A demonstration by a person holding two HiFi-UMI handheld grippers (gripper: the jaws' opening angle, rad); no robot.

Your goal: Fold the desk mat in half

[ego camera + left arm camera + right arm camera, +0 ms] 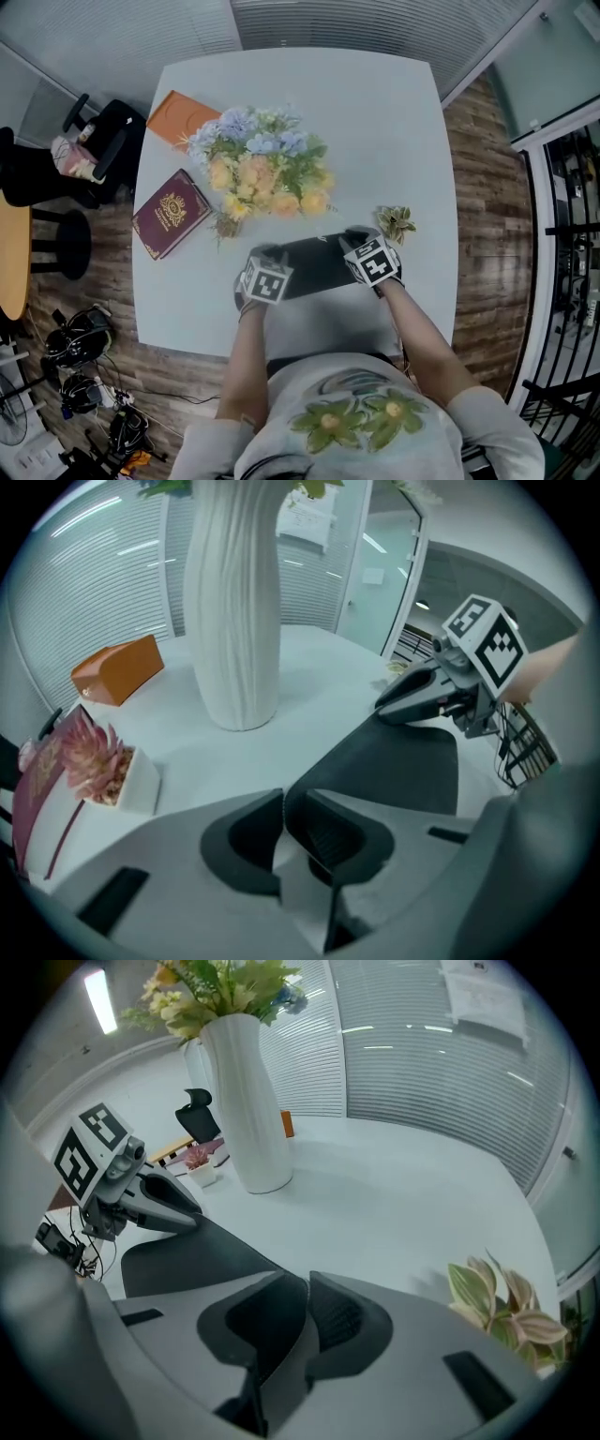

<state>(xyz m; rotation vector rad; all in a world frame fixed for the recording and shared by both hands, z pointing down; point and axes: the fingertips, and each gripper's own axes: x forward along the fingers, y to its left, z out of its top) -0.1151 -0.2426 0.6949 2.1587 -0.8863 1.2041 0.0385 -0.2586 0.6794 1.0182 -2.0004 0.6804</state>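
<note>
On the white rounded table [394,141], head view:
- Thin dark grey desk mat [314,262], on the person's side of the white ribbed flower vase with yellow and blue blooms [267,173], near it.
- Left gripper [267,269] at the mat's left end. Right gripper [363,249] at its right end.
- Maroon hardcover book [171,213] left of the flower vase. Flat orange box [183,117] beyond it to the left. Small leafy plant [396,221] to its right.

Left gripper view:
- Left gripper [284,822]: jaws a narrow slit apart, the mat's edge lying loosely in the slit.
- Desk mat [394,766] reaches across to the right gripper [422,694].
- Flower vase [234,621] stands behind. Pink succulent in a white square pot [98,766] to its left.

Right gripper view:
- Right gripper [307,1312]: jaws barely parted, the mat edge between them.
- Desk mat [187,1255] runs to the left gripper [159,1206], in front of the flower vase [248,1101].
</note>
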